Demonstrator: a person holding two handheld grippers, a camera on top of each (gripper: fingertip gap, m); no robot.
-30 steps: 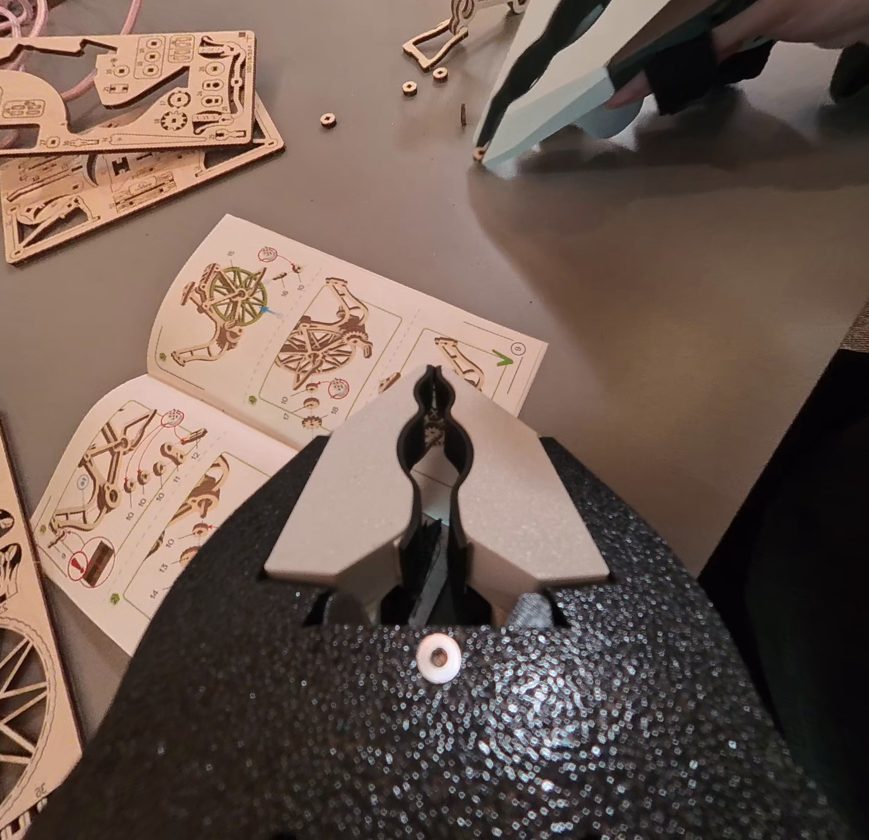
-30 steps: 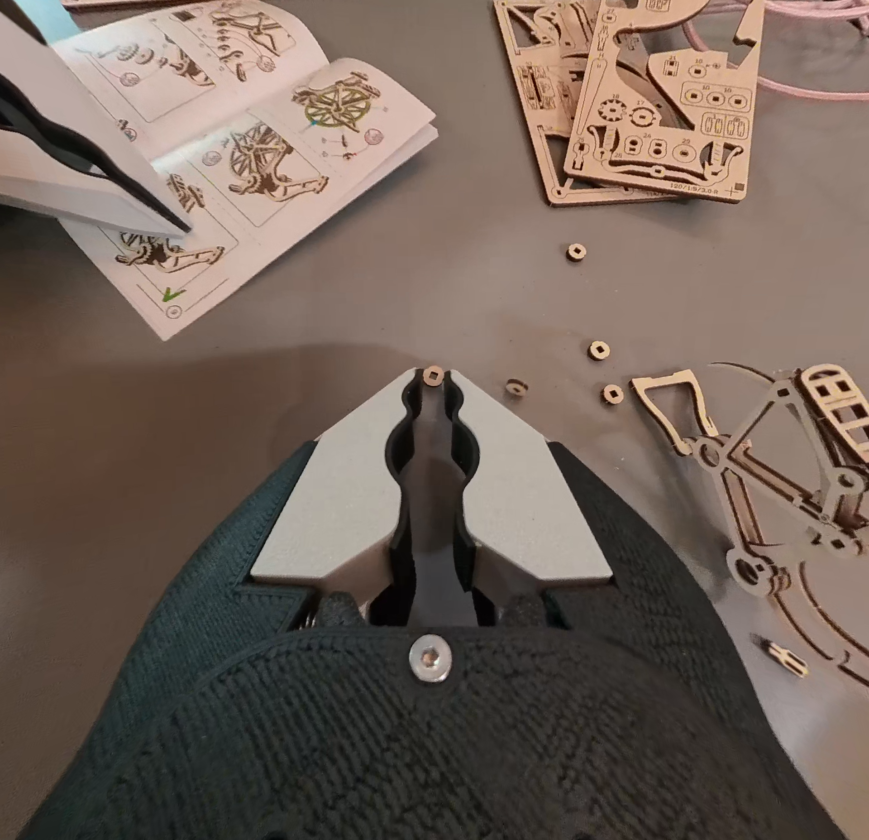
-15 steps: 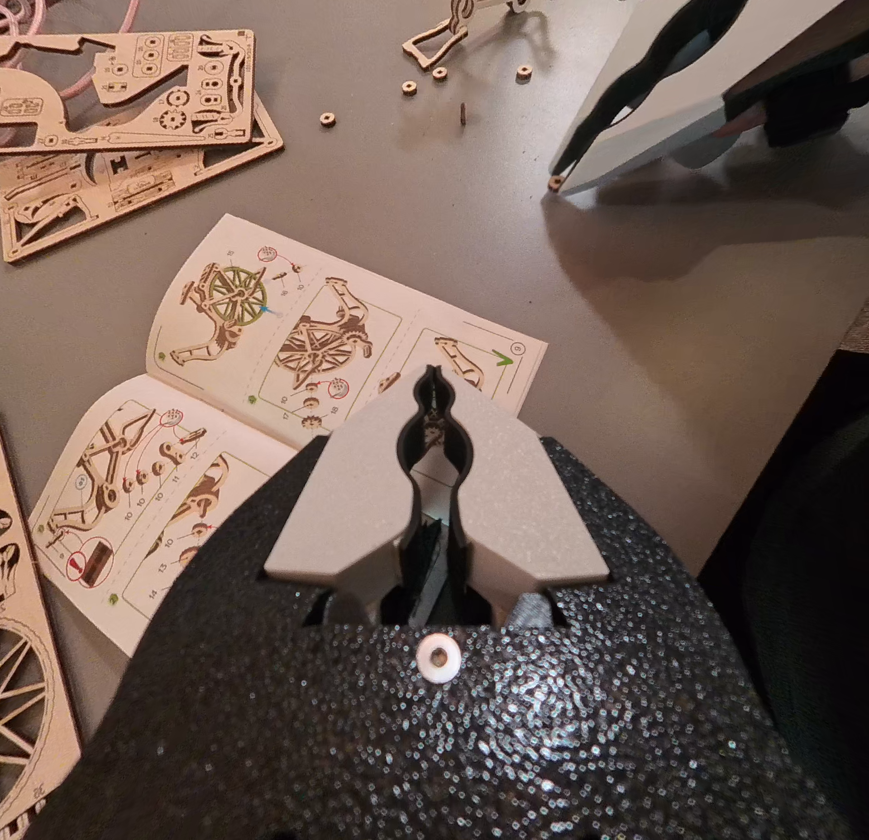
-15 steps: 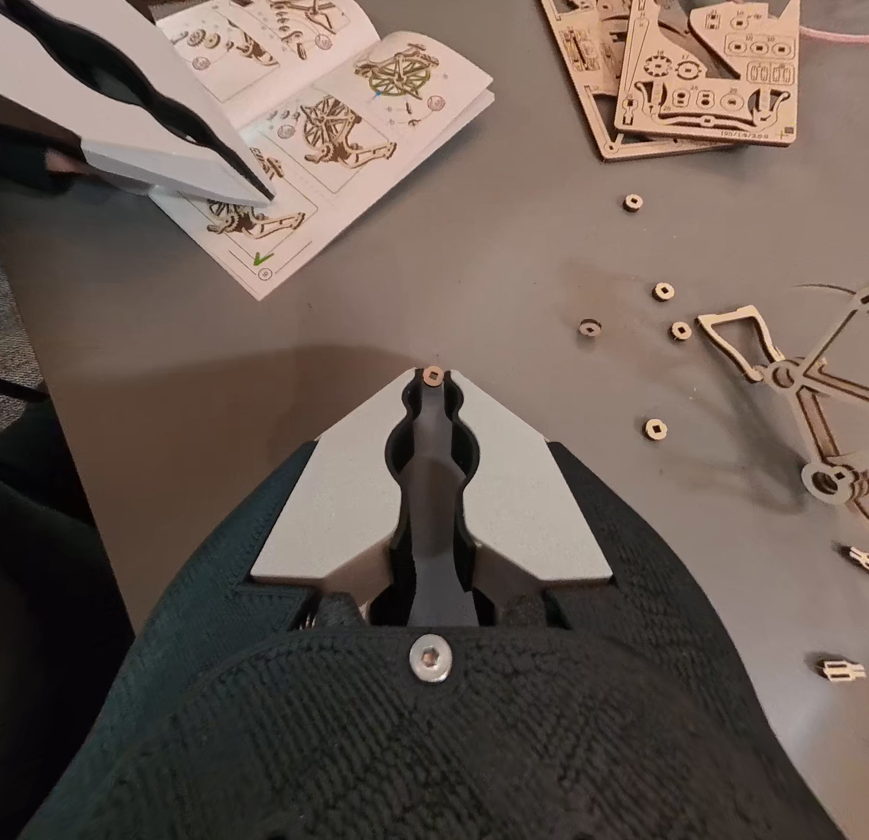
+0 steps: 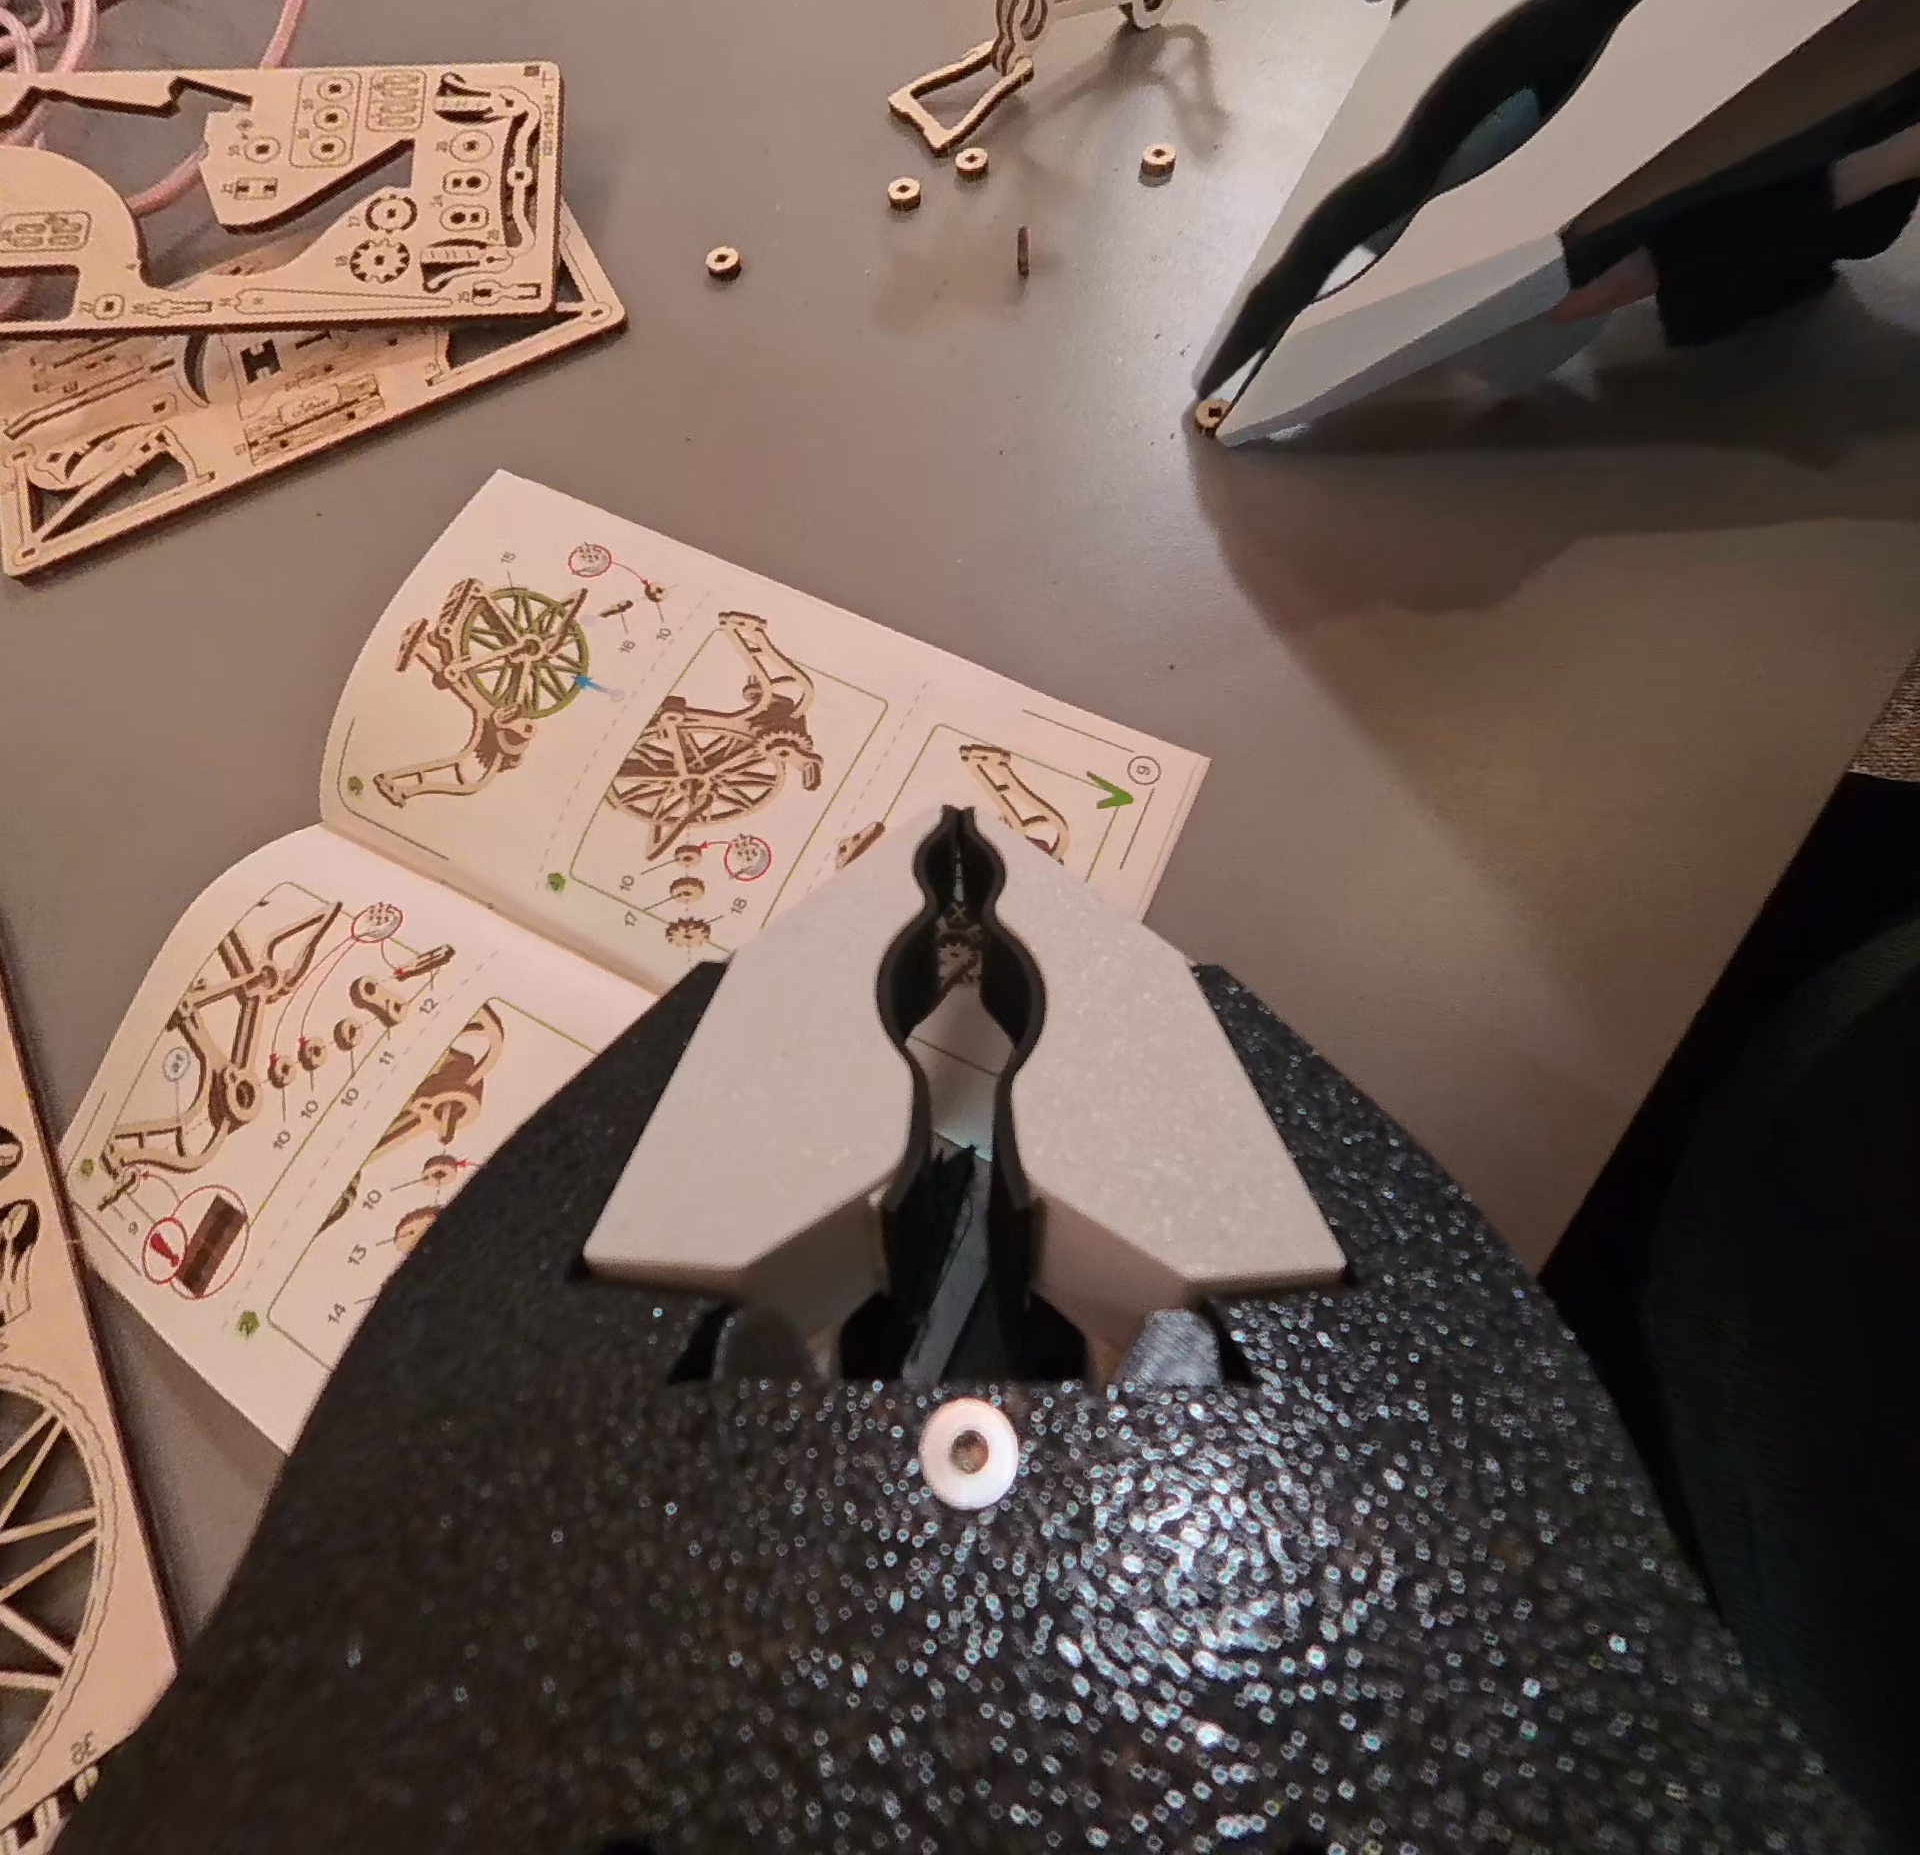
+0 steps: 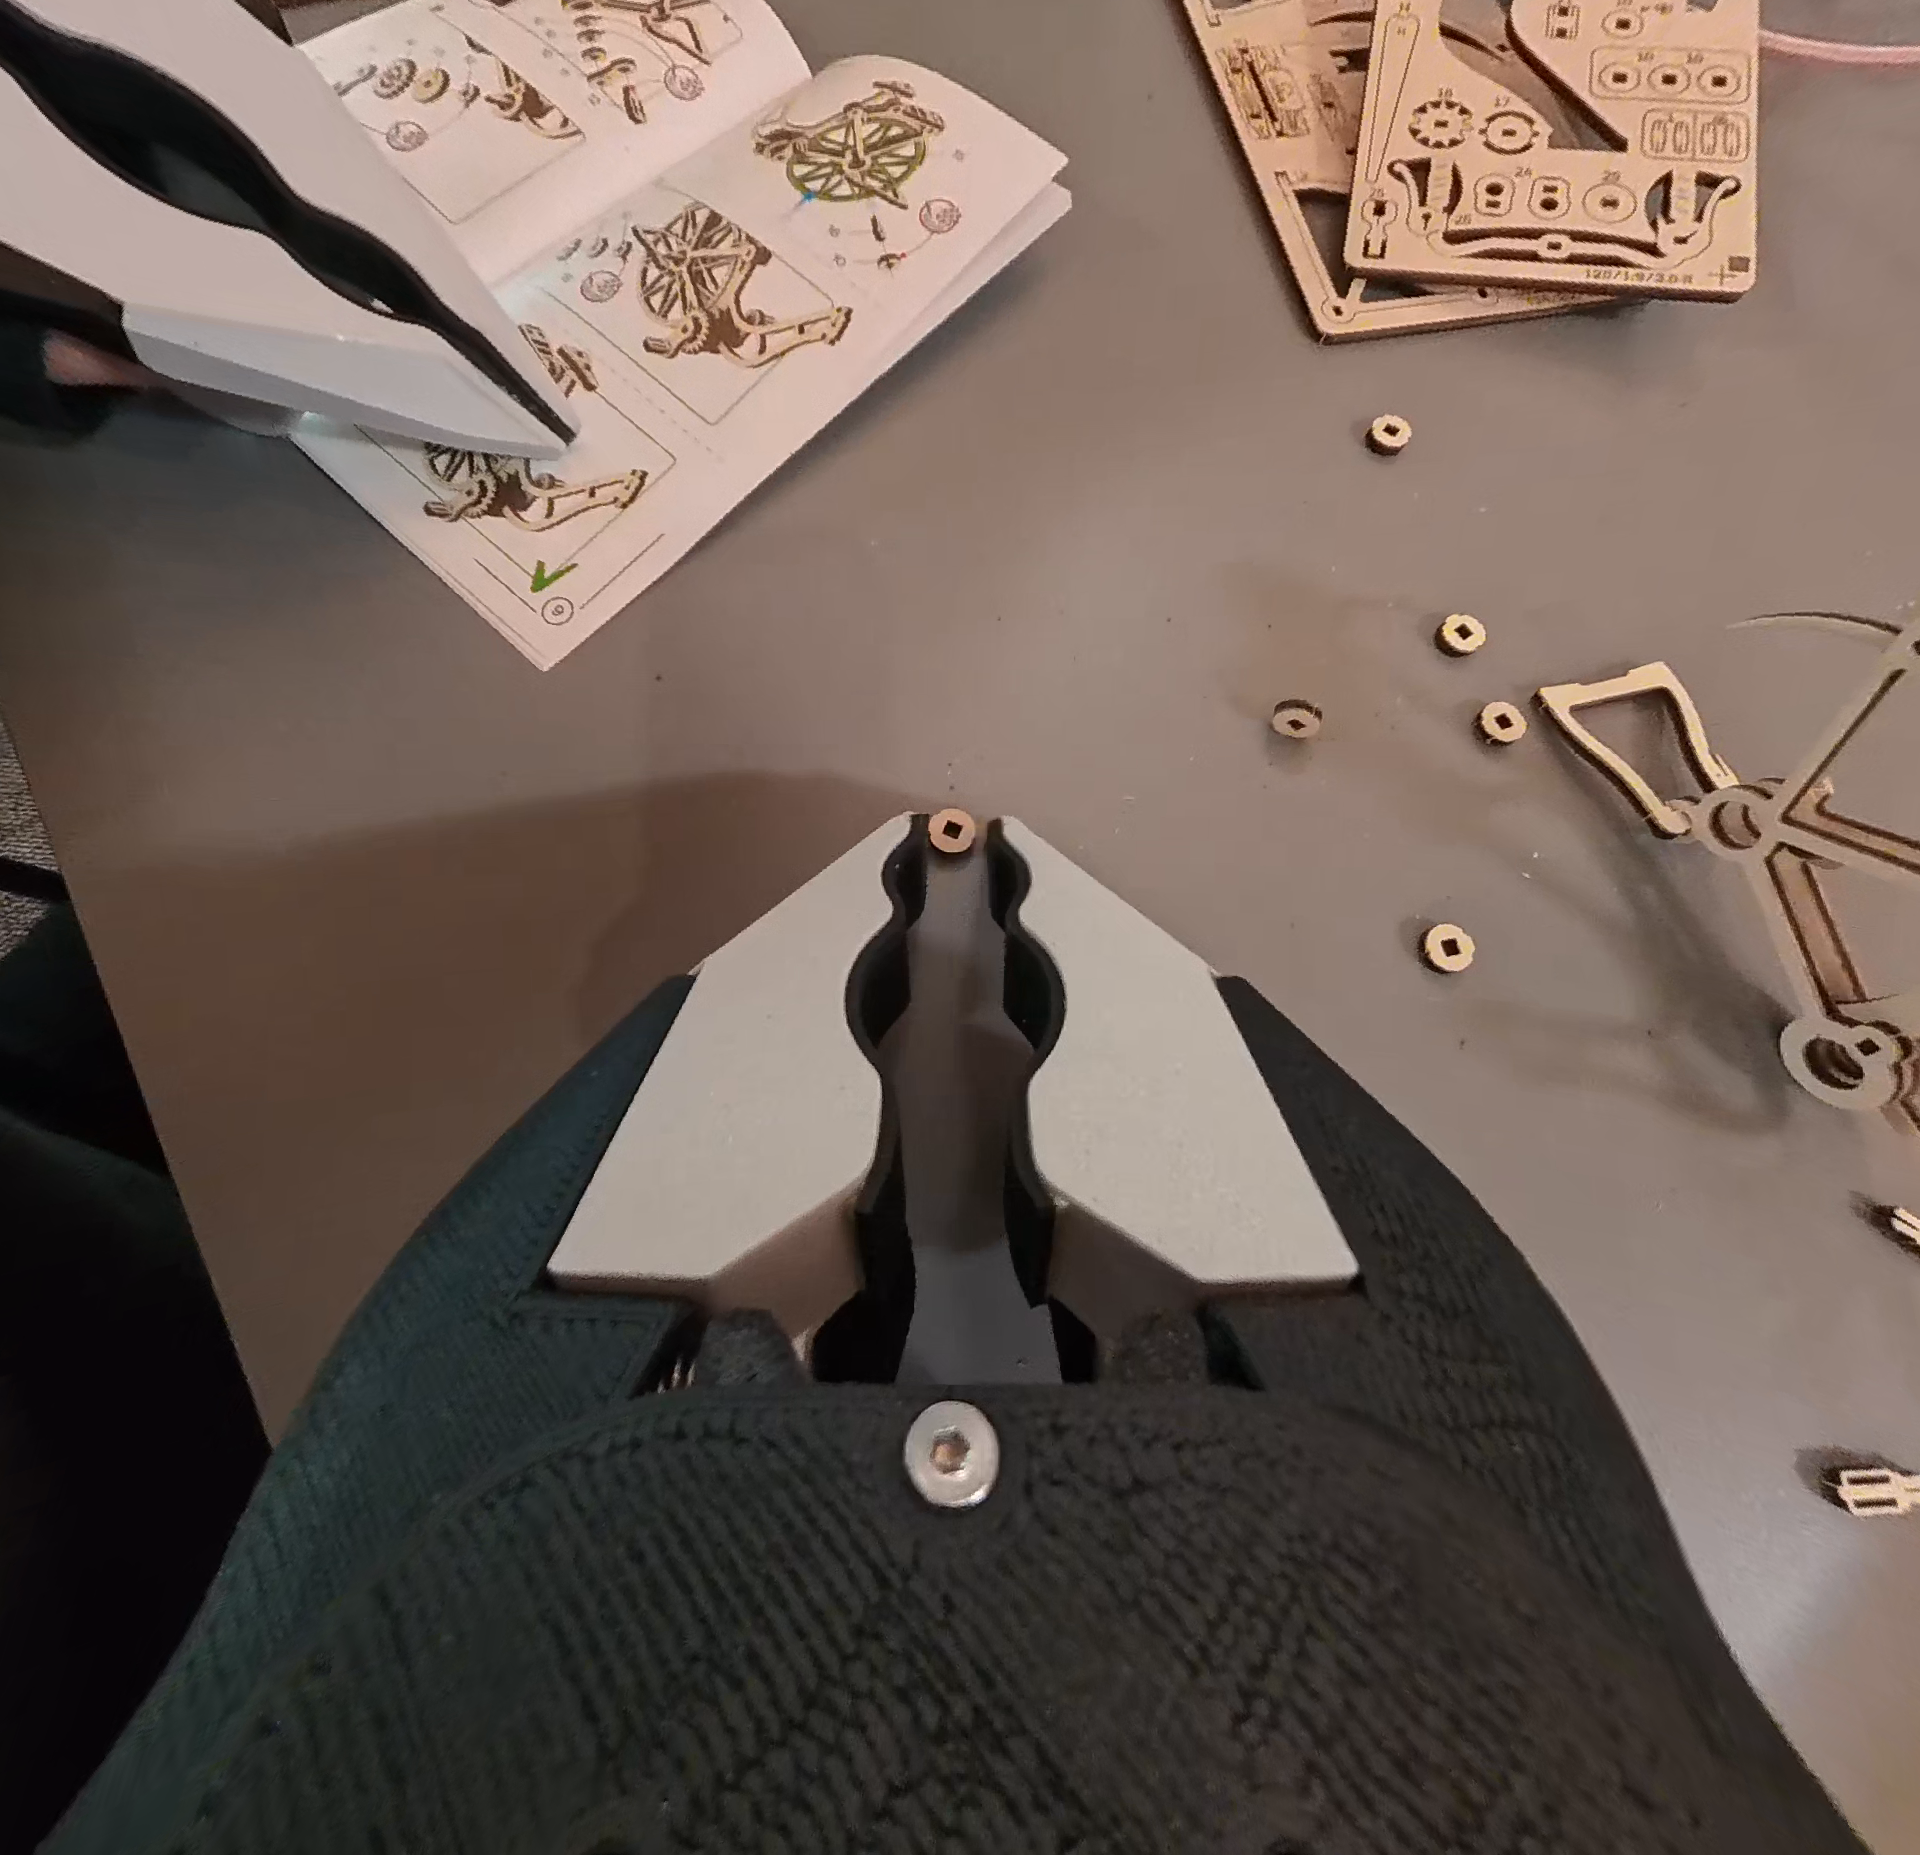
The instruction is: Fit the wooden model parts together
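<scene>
My right gripper (image 6: pixel 951 837) is shut on a small round wooden washer (image 6: pixel 951 831) at its fingertips, held just above the grey table. It also shows in the left wrist view (image 5: pixel 1218 415), with the washer (image 5: pixel 1210 413) at its tip. The partly built wooden model (image 6: pixel 1766 839) lies to its right, and shows at the top of the left wrist view (image 5: pixel 1039 18). My left gripper (image 5: pixel 951 820) is shut and empty over the open instruction booklet (image 5: pixel 623 766). It also shows at the upper left of the right wrist view (image 6: pixel 561 439).
Several loose washers (image 6: pixel 1446 948) lie between the right gripper and the model. Two small pegs (image 6: pixel 1870 1493) lie at the right. Punched wooden sheets (image 5: pixel 281 195) are stacked at the far left and also show in the right wrist view (image 6: pixel 1507 143). The table edge (image 5: pixel 1766 797) is close by.
My right gripper has carried the washer away from the model and the loose washers, toward the table's near edge. My left gripper has stayed over the booklet.
</scene>
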